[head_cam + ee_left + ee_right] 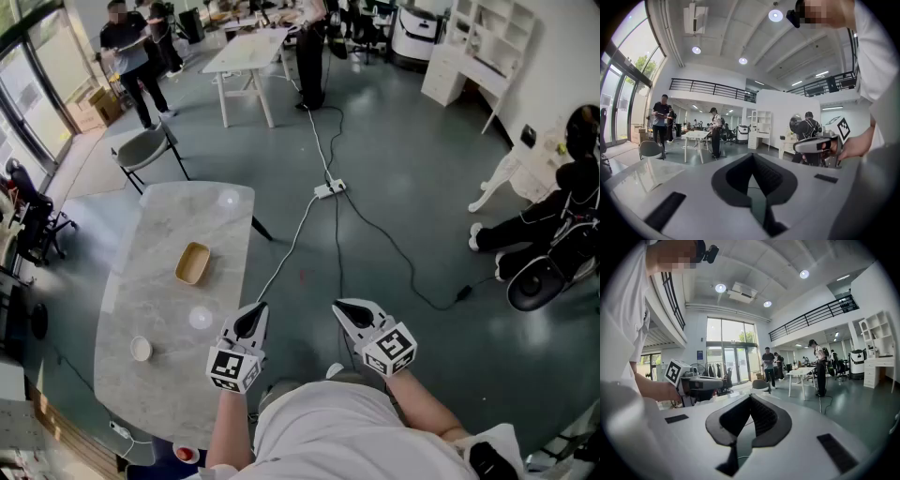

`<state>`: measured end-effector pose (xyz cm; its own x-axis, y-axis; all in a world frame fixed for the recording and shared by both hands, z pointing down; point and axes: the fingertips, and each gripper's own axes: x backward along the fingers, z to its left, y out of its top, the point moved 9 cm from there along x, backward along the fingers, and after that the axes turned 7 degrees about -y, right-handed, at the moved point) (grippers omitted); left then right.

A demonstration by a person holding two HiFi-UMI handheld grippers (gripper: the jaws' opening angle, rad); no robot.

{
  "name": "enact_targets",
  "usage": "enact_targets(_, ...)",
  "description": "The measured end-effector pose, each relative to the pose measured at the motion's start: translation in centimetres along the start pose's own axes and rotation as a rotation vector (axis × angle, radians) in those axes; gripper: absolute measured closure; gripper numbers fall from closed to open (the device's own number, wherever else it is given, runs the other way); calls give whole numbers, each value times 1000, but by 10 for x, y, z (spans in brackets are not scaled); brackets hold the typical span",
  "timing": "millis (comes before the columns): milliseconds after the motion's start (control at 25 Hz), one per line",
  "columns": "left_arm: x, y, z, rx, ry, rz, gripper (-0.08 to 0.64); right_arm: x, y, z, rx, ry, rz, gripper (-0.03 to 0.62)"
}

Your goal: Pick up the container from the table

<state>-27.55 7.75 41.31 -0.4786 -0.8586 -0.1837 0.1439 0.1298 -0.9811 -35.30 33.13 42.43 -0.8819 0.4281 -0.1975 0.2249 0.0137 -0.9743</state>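
In the head view, a tan oval container (192, 263) lies on the pale marble table (150, 234), near its middle. My left gripper (255, 315) is held off the table's right edge, nearer to me than the container and well apart from it. Its jaws are together with nothing between them. My right gripper (343, 307) hangs over the floor further right, also shut and empty. The left gripper view shows its own closed jaws (752, 157) and the right gripper (818, 145) beside it. The right gripper view shows shut jaws (751, 397) and the left gripper (701, 383).
A small white cup (141, 349) stands near the table's near end. A grey chair (145, 147) sits at the far end. A power strip (329, 189) with cables crosses the floor. People stand by a white table (246, 49); someone sits at the right (553, 211).
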Motion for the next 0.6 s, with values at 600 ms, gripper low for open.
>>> enact_targets(600,-82,16,-36,-36,17,78,558,33,0,-91,-60,-20,-63,580)
